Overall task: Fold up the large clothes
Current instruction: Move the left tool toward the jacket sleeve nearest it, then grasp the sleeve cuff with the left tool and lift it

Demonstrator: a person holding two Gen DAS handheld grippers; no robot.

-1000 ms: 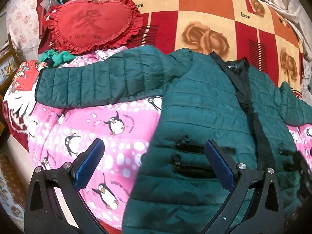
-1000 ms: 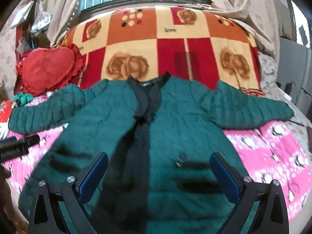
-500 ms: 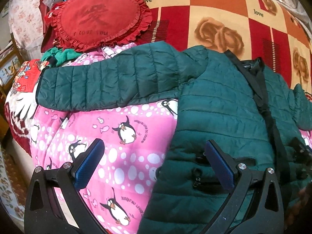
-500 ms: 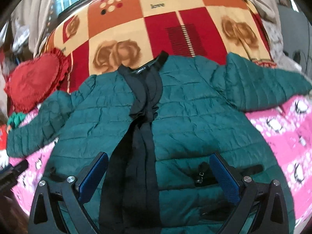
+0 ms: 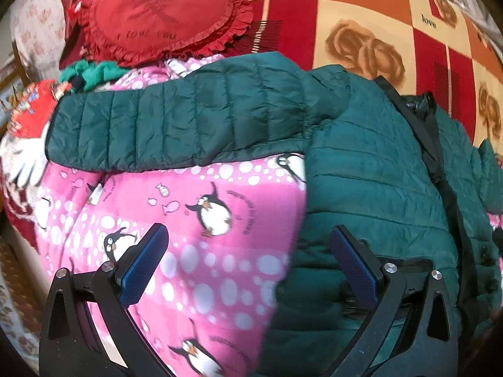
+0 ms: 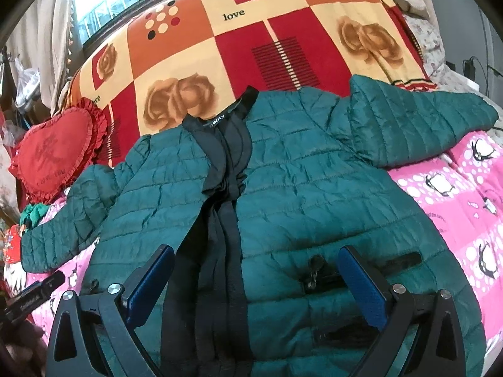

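Left gripper (image 5: 248, 257) stood wide open in my left wrist view, holding nothing, its blue pads (image 5: 143, 264) apart over the near part of the bed. One finger hung above the pink quilt (image 5: 195, 251) and the other above the jacket (image 5: 371, 188) hem, beside a pocket zip. I saw the green jacket lying flat, front up, on the right, with its left sleeve (image 5: 176, 125) stretched out leftward across the quilt. Farther off sat a red heart cushion (image 5: 163, 15), and behind it the checked blanket (image 5: 361, 31) with roses. A green cloth (image 5: 91, 73) lay bunched just left of the sleeve's far edge.

Right gripper (image 6: 254, 276) was likewise wide open and empty in my right wrist view, poised over the near middle of the jacket (image 6: 314, 188). Its left finger sat near the black placket (image 6: 226, 220), its right by a pocket zip (image 6: 314, 270). Both sleeves were spread, the right sleeve (image 6: 418, 125) reaching toward the far right onto the quilt (image 6: 456, 204). The collar pointed away, resting on the blanket (image 6: 235, 47). At the near left edge I could see the tip of the left gripper (image 6: 34, 295).
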